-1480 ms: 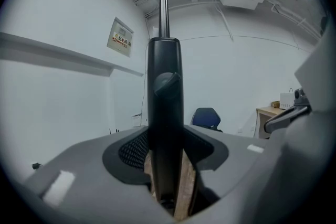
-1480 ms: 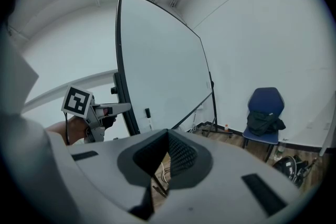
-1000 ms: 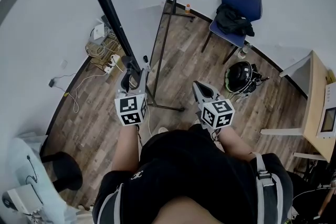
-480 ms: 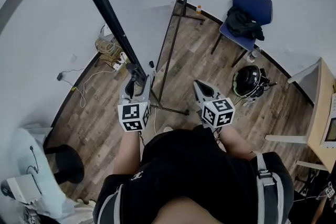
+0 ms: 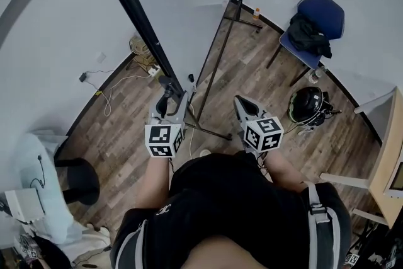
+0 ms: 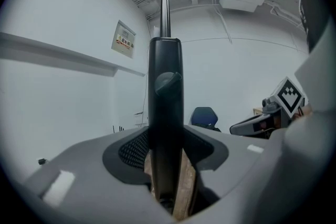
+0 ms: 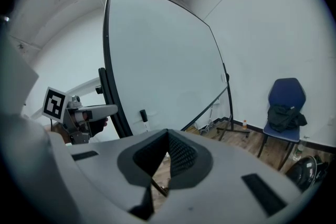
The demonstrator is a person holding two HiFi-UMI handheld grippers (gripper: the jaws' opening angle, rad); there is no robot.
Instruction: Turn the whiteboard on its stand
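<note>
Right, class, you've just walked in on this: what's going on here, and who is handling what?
A person stands at a large whiteboard on its stand, with a gripper in each hand. The left gripper is clamped on the board's black edge frame, its jaws pressed against it on both sides. The right gripper hangs free beside it, jaws together and holding nothing. A blue chair and a dark helmet sit on the wood floor to the right.
</note>
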